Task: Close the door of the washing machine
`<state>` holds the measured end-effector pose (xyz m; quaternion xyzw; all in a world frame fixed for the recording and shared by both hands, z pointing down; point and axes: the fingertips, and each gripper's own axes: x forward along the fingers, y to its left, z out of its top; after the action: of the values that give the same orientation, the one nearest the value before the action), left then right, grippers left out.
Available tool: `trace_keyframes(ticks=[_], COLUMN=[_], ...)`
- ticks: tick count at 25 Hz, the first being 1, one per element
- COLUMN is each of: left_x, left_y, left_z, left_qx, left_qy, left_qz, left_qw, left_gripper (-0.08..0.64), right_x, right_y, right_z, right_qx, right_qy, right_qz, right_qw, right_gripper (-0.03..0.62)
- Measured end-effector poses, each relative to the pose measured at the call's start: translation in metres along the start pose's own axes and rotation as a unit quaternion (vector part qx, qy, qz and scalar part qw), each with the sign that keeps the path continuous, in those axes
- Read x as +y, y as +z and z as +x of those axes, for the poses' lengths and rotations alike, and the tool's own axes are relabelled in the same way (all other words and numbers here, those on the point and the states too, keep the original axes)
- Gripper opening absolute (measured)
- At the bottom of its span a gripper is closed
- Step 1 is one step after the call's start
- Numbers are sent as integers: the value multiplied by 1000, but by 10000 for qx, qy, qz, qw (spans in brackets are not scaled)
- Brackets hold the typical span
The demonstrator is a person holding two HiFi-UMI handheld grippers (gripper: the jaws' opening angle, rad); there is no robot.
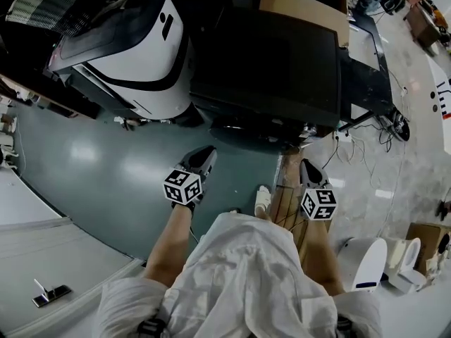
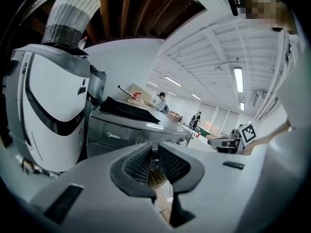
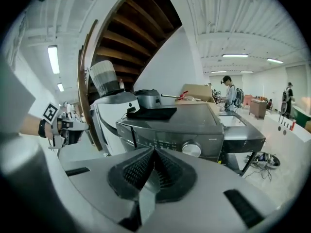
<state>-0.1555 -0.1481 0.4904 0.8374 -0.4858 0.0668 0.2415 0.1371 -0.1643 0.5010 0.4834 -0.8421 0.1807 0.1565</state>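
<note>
The dark grey washing machine (image 1: 268, 62) stands just ahead of me, its flat top facing up in the head view. Its control panel with a round knob (image 3: 192, 149) shows in the right gripper view; the door itself is hidden behind the jaws. My left gripper (image 1: 203, 157) hovers in front of the machine, its jaws a narrow slit apart (image 2: 154, 152) with nothing between them. My right gripper (image 1: 309, 169) is held up beside it, shut and empty (image 3: 153, 154). Neither gripper touches the machine.
A tall white appliance (image 1: 134, 55) stands left of the washing machine, a woven basket (image 2: 68, 13) on top of it. A black cloth (image 3: 150, 113) lies on the machine's top. A cardboard box (image 1: 303, 5) sits behind, cables (image 1: 366, 146) trail on the right floor. People stand far off.
</note>
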Motion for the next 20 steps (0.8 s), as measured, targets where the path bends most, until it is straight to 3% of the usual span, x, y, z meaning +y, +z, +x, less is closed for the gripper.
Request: trace_keyframes(ticks=[4,10,20], left_x=[-1,-6,-21], left_y=[15,36,92], left_z=[-32,-73,-146], left_qx=[-312,-718,-1496], left_qy=[92,87,229], left_qz=[20,174,828], left_qw=[9995,9972,9850], left_gripper=[45,44,46], right_x=[14,39,62], right_y=[30,72,114], right_z=[-33,-75,-139], right_qx=[-508,-1213,-2007], right_qy=[-12,75,11], right_qz=[47,-304,-519], right_qw=[9987,9921,9783], right_gripper=[28,28,28])
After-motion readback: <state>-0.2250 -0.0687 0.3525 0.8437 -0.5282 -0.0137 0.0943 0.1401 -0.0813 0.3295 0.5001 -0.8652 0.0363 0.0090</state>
